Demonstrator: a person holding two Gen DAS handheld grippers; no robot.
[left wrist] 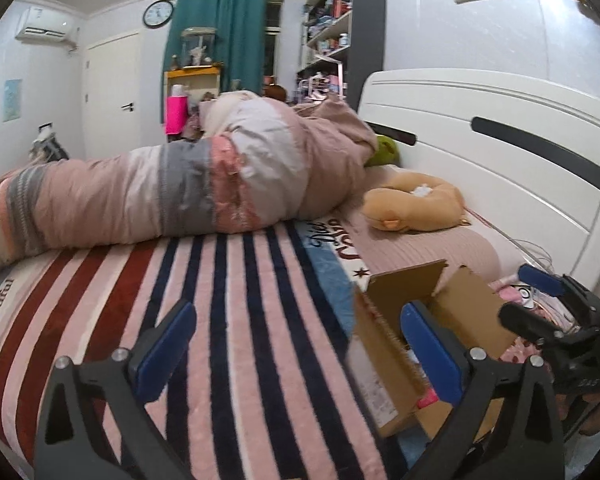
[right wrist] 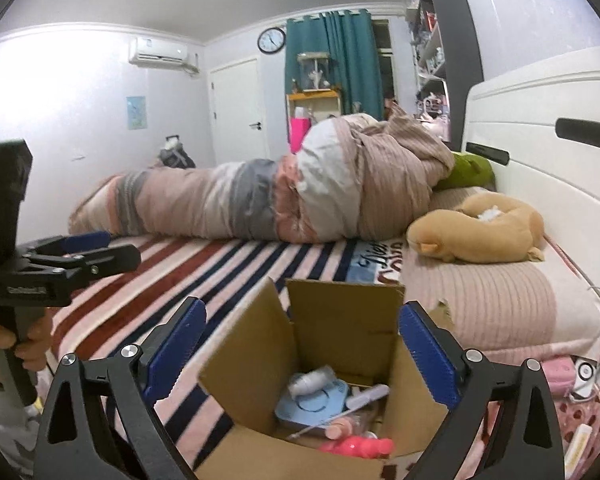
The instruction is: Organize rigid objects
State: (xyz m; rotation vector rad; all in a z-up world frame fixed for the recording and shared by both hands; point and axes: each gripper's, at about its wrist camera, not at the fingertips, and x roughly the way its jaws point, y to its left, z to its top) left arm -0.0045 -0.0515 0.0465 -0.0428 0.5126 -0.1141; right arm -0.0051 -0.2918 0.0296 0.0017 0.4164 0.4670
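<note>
Right wrist view looks straight down into the open cardboard box [right wrist: 340, 364] on the striped blanket [right wrist: 228, 272], and only here do its contents show: one pale blue round item [right wrist: 312, 404], one white bottle [right wrist: 308, 382], one pink bottle [right wrist: 356, 446]. The left wrist view catches just the box's side. Two grippers: the right gripper [right wrist: 300, 348] has its fingers wide apart over the box, the left gripper [left wrist: 296, 352] gapes wide over the blanket, both empty.

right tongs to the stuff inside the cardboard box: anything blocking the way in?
Nothing visible. The right tongs are open above the cardboard box, whose flaps stand open, with nothing between the pads. The pink bottle and blue disc lie exposed below.
</note>
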